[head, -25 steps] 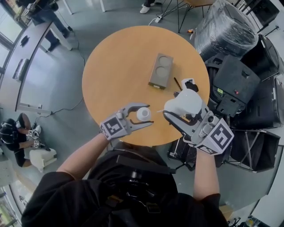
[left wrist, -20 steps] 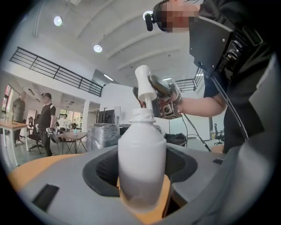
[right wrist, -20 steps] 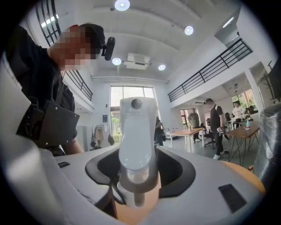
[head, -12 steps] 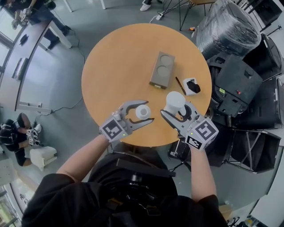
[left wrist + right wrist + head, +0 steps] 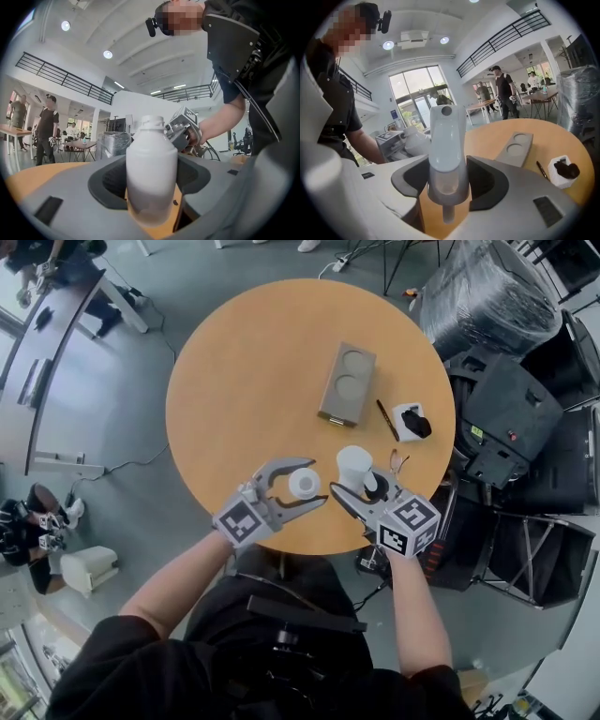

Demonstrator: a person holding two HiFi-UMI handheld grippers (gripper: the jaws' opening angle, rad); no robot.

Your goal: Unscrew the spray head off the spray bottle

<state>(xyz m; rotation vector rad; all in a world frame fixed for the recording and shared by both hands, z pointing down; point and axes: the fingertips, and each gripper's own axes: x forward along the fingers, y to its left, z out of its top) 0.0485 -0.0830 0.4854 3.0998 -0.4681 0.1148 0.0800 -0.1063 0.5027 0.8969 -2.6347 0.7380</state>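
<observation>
Standing upright near the tabletop's [image 5: 253,371] near edge, the bottle [image 5: 303,483] is clamped between the left gripper's [image 5: 316,482] jaws. Just to its right, the right gripper [image 5: 356,480] grips the detached spray head [image 5: 446,154], tube down, clear of the open neck.

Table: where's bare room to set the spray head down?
Biggest free patch: left half of the table, from the grey tray to the left rim. Also bare: the far strip beyond the tray. Crowded: right of the tray, with pen and white box, and the near edge, where the left gripper holds the bottle and the right gripper the spray head.
</observation>
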